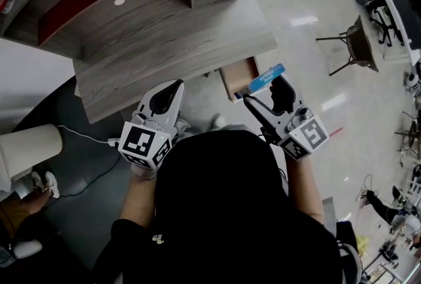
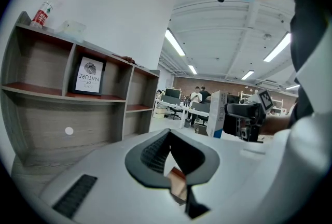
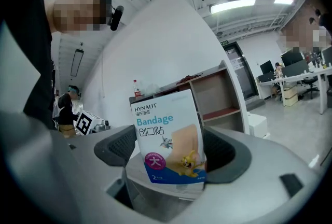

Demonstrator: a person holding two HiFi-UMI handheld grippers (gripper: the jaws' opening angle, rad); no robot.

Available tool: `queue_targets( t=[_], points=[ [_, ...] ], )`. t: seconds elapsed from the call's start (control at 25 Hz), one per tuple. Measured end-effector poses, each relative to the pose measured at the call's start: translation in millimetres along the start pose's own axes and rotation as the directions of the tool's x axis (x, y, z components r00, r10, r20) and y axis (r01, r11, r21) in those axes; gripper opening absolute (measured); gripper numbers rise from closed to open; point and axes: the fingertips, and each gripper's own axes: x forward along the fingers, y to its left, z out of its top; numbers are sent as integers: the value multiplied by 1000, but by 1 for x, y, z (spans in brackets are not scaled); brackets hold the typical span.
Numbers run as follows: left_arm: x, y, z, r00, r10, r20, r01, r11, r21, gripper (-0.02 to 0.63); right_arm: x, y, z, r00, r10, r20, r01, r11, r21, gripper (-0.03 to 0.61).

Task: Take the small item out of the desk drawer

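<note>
The bandage box [image 3: 167,135] sat clear of the open drawer [image 1: 238,75] at centre frame. Since only its lower part was pinched, a firm squeeze and a level carry away from the desk [image 1: 164,46] looked wisest. The right gripper [image 1: 263,94] was clamped on that box, its jaws parted only by the box's thickness, while the left gripper [image 2: 171,161], lower left of centre, was closed on nothing.

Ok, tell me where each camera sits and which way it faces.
Head view: on the head, steeply down at desk, open drawer, both arms, left tongs, right tongs.
Left gripper view: on left tongs, over shut jaws toward the shelves.
Right gripper view: on right tongs, up past the gripped box; dark clothing at left.
Shared: both gripper views show the shelves.
</note>
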Motion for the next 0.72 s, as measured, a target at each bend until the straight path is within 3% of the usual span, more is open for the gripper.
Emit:
queue_targets(
  t=[0.32,0.72],
  points=[
    [-1,-1,-2,1000,2,-6,-2,1000,-1,9,3,2,3,1000,-22,14,21,998,61,407],
    [-2,-2,-5,1000,0,-21,0,1000,2,9,1,-3,-2,1000,-24,16,23,999,28,407]
  ],
)
